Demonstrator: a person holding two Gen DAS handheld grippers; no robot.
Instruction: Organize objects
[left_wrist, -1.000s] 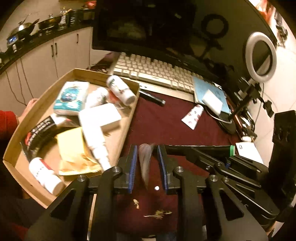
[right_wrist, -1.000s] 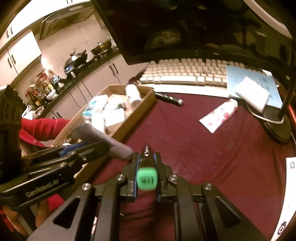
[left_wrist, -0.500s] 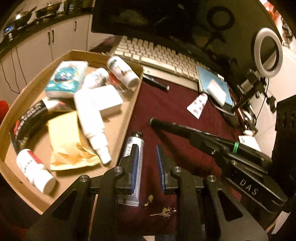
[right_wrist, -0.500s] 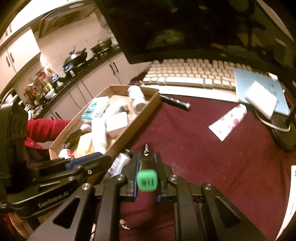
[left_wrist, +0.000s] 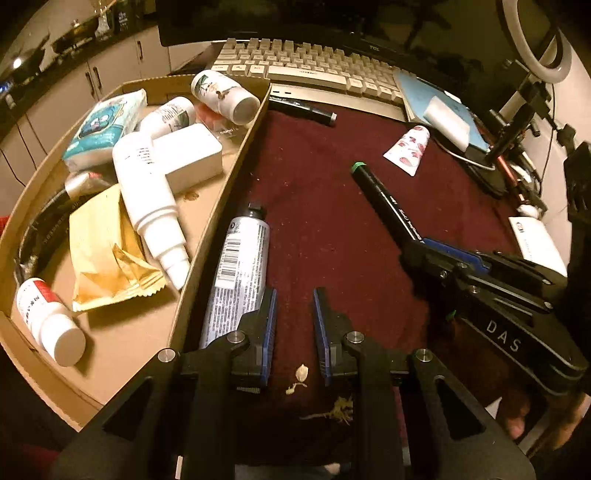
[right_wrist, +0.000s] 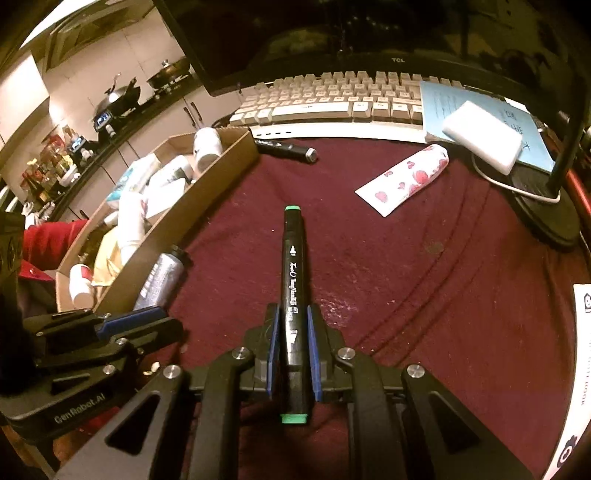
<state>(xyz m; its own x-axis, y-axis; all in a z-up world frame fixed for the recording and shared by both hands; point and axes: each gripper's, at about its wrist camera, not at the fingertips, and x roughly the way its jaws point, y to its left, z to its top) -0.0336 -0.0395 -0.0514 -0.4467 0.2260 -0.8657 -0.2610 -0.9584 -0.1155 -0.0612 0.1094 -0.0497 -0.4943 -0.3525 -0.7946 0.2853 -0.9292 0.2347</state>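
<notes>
A silver tube (left_wrist: 238, 266) with a barcode lies on the maroon cloth against the outer wall of the cardboard box (left_wrist: 229, 192). It sits just left of my left gripper (left_wrist: 293, 306), whose jaws stand nearly together with nothing between them. My right gripper (right_wrist: 291, 325) is shut on a black marker (right_wrist: 294, 277) with green end caps, which points forward low over the cloth. In the left wrist view the marker (left_wrist: 384, 203) sticks out of the right gripper (left_wrist: 424, 247) at the right. The silver tube (right_wrist: 159, 277) lies partly under the left gripper (right_wrist: 147, 319) in the right wrist view.
The box holds white bottles, a tissue pack, a yellow packet and a white case. A second black marker (left_wrist: 303, 109) lies by the keyboard (left_wrist: 314, 66). A floral tube (left_wrist: 406, 147), a white block (left_wrist: 447, 118) on a blue notebook and a lamp base (right_wrist: 546, 214) are at right. A red sleeve (right_wrist: 48, 240) is at left.
The silver tube was between my left jaws a second ago and now lies on the cloth beside the box. Both grippers have come down, and the marker now tilts forward.
</notes>
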